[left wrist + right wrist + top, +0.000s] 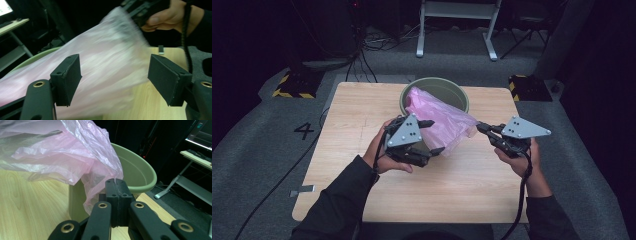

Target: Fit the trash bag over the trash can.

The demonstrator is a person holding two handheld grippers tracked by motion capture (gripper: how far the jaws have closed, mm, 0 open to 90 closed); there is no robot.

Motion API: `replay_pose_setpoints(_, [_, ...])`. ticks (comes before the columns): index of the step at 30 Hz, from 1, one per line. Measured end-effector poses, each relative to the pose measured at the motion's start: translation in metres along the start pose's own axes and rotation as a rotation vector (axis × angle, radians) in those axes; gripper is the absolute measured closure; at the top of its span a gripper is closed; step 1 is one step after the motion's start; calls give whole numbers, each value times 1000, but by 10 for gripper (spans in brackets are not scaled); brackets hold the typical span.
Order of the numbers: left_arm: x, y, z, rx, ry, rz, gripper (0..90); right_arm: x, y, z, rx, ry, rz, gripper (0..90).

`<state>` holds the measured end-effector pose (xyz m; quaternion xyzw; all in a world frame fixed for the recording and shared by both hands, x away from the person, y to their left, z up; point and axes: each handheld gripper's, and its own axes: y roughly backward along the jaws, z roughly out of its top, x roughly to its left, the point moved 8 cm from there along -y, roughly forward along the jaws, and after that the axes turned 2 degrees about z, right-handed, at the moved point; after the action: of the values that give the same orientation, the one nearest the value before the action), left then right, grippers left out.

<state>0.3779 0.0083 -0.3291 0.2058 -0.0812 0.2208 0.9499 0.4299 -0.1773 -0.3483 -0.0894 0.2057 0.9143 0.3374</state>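
A pink plastic bag [439, 119] stretches from the green bin [457, 92] at the worktop's [362, 130] 12 o'clock edge. The right hand-held gripper [479, 127], held level at 3 o'clock, has its jaws pressed together, pinching the bag's corner. The left hand-held gripper [432, 136], jaws spread, flanks the bag. A "4" [304, 131] marks the floor at 9 o'clock. Bare worktop lies nearer the person.

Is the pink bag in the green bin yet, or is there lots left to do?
Partly. One end of the pink bag already hangs in the green bin. In hand: the right gripper pinches the bag's edge shut, while the left gripper is open around it. Left: spreading the bag over the bin's rim, which is mostly bare.
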Motion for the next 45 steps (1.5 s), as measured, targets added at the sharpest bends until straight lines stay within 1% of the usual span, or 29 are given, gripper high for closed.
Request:
replay_pose_setpoints(1, [-4, -4, 2, 4, 16, -3, 249, 1, 0, 1, 1, 3, -1, 900])
replay_pose_setpoints(3, [-8, -8, 3, 5, 28, -9, 239, 3, 0, 2, 9, 13, -12, 900])
replay_pose_setpoints(4, [-9, -11, 5, 10, 29, 2, 224, 3, 1, 3, 11, 18, -15, 900])
replay_pose_setpoints(6, [-8, -17, 5, 33, 32, 54, 214, 5, 1, 4, 12, 27, -15, 900])
replay_pose_setpoints(7, [-7, -19, 5, 36, 40, 62, 215, 6, 1, 4, 12, 34, -19, 900])
replay_pose_setpoints(8, [-5, -21, 5, 47, 44, 79, 236, 6, 2, 4, 11, 37, -19, 900])
replay_pose_setpoints(9, [-2, -23, 4, 57, 41, 106, 274, 6, 2, 5, 9, 37, -18, 900])
replay_pose_setpoints(11, [2, -24, 4, 54, 46, 118, 351, 6, 3, 5, 8, 39, -17, 900])
replay_pose_setpoints(12, [5, -23, 4, 55, 30, 142, 432, 6, 3, 5, 7, 37, -19, 896])
replay_pose_setpoints(13, [8, -22, 4, 41, 21, 150, 559, 6, 3, 4, 8, 39, -19, 892])
replay_pose_setpoints(14, [8, -21, 5, 30, 24, 133, 652, 6, 3, 4, 9, 40, -20, 886])
replay_pose_setpoints(15, [10, -20, 5, 24, 24, 127, 720, 5, 3, 4, 10, 42, -21, 884])
replay_pose_setpoints(16, [13, -20, 4, 28, 20, 143, 794, 5, 2, 4, 11, 43, -24, 882])
replay_pose_setpoints(17, [14, -21, 3, 37, 18, 136, 849, 5, 2, 4, 10, 42, -23, 877])
replay_pose_setpoints(18, [15, -21, 2, 42, 22, 122, 870, 6, 2, 4, 11, 40, -21, 864])
replay_pose_setpoints(19, [17, -21, 2, 33, 30, 120, 898, 6, 1, 4, 12, 43, -24, 838])
replay_pose_setpoints(21, [18, -20, 1, 32, 43, 104, 899, 5, 1, 4, 7, 37, -35, 722])
replay_pose_setpoints(22, [18, -20, 0, 31, 42, 96, 900, 6, 1, 4, 3, 33, -32, 687])
replay_pose_setpoints(24, [17, -20, 0, 32, 46, 82, 900, 8, 4, 6, -24, 26, -18, 634])
replay_pose_setpoints(25, [17, -20, 0, 31, 47, 84, 900, 8, 6, 8, -42, 25, -17, 614])
replay_pose_setpoints(29, [18, -20, 0, 35, 37, 94, 900, 18, 20, 13, -103, 39, 6, 605])
replay_pose_setpoints(31, [17, -21, 1, 35, 32, 83, 900, 25, 26, 15, -126, 58, 22, 613])
replay_pose_setpoints(33, [16, -21, 1, 34, 30, 83, 900, 35, 28, 17, -140, 83, 60, 631])
replay_pose_setpoints(36, [16, -20, 1, 31, 31, 74, 900, 47, 23, 20, -130, 133, 92, 619])
replay_pose_setpoints(37, [16, -20, 1, 30, 30, 69, 900, 50, 19, 21, -122, 153, 93, 609])
replay_pose_setpoints(39, [16, -20, 1, 32, 26, 71, 900, 51, 11, 22, -98, 187, 77, 580])
replay_pose_setpoints(40, [15, -20, 1, 32, 26, 66, 900, 51, 6, 22, -89, 194, 70, 571])
replay_pose_setpoints(42, [15, -19, 1, 32, 23, 66, 900, 48, 0, 22, -79, 201, 56, 566])
replay_pose_setpoints(45, [15, -17, 0, 32, 23, 56, 900, 41, -8, 22, -59, 207, 18, 553])
